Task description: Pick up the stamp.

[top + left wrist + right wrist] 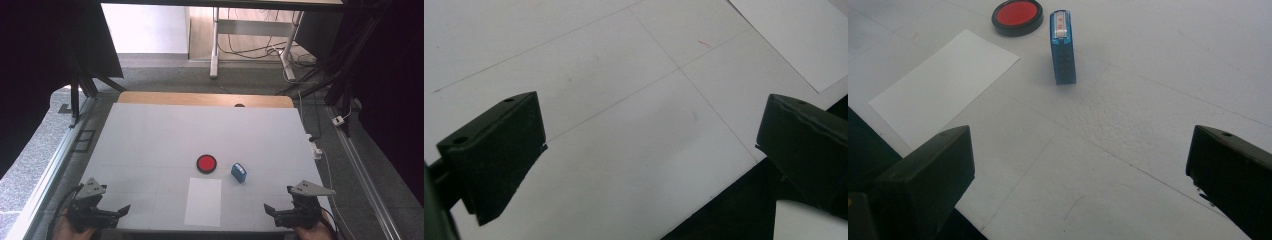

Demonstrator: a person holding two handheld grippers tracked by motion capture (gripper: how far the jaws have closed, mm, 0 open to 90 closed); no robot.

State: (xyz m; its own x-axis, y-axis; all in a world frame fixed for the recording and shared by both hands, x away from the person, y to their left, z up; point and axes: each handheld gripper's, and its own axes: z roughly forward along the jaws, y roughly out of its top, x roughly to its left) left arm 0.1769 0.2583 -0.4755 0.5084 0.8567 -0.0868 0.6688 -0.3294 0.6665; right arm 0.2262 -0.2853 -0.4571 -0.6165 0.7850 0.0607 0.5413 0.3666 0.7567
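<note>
Both tongs, left (112, 212) and right (280, 212), rest apart and empty at the frame's bottom. Right of centre, the narrow blue stamp (238, 172) beside the red ink pad (206, 163) could topple if nudged.

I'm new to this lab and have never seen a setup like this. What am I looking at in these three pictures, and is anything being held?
There is no robot here: a person holds a hand-held two-jaw tool in each hand. The high view looks down on the white table from above the person's side; the left gripper and right gripper sit at the near edge. The other two pictures come from cameras riding on each gripper, looking out between its two black jaws. On the table lie a round black ink pad with a red middle, a small blue rectangular stamp just to its right, and a white sheet of paper nearer the person. Both grippers stand wide open with only bare table between the jaws, so nothing is held.
</note>
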